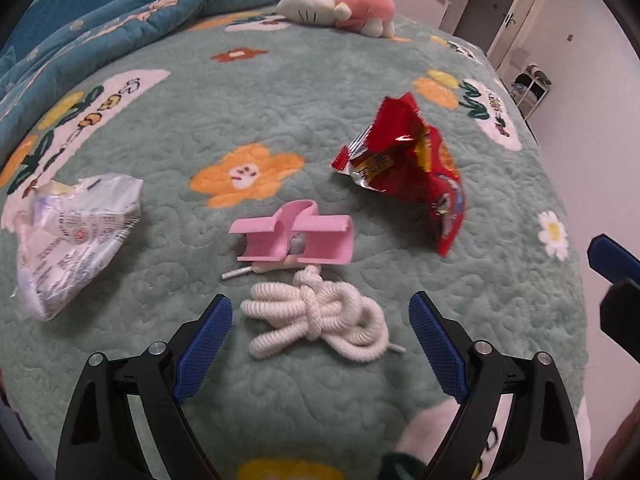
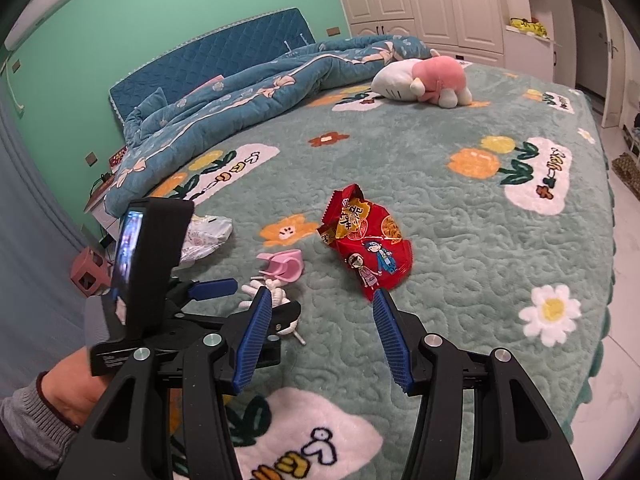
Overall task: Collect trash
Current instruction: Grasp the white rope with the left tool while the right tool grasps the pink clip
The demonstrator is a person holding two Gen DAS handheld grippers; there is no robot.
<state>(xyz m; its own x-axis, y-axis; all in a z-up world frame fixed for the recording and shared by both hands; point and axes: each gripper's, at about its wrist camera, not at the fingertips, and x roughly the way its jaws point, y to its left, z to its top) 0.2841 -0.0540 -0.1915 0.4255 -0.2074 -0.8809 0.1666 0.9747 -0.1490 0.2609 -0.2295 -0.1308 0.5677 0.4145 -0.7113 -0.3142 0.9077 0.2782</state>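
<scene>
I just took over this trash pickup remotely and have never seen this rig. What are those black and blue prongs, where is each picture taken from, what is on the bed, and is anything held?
No robot: a person holds a two-finger gripper in each hand, each carrying a forward-looking fisheye camera. One picture looks along the left gripper, the other along the right gripper. On the green bedspread lie a crumpled white wrapper, a red snack bag, a pink plastic clip and a knotted white cord. Both grippers are open and hold nothing.
</scene>
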